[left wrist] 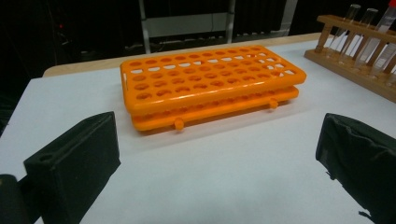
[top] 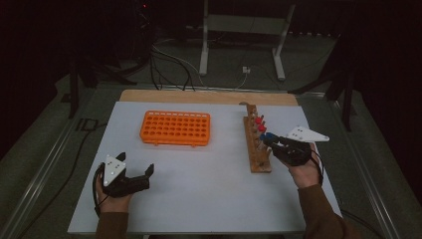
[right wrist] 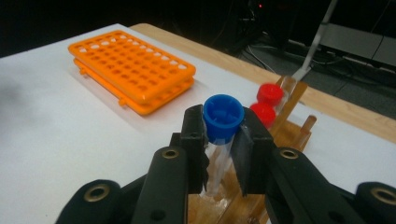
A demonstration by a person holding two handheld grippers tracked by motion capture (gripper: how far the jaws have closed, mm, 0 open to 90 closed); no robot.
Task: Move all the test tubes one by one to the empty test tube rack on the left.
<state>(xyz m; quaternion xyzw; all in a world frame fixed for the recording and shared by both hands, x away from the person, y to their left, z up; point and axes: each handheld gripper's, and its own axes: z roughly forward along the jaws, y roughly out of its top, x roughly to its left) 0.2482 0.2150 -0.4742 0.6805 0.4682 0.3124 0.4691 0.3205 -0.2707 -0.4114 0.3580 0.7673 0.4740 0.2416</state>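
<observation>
A clear test tube with a blue cap [right wrist: 223,117] is clamped between the black jaws of my right gripper [right wrist: 222,140], just above the wooden tube rack [top: 257,149]. In the high view the right gripper [top: 272,143] reaches the rack from the right, with the blue cap [top: 267,135] at its tips. Two red-capped tubes [right wrist: 267,101] stand in the rack behind it. The orange multi-hole rack [top: 175,128] lies flat on the white table, left of centre. My left gripper [top: 135,170] rests near the front left edge, jaws wide apart with nothing between them, facing the orange rack [left wrist: 205,84].
The white tabletop [top: 209,184] ends at a wooden strip [top: 209,96] at the far side. Beyond it are a dark floor, cables and a metal stand [top: 244,35]. Several clear tubes [left wrist: 369,37] stand in the wooden rack in the left gripper view.
</observation>
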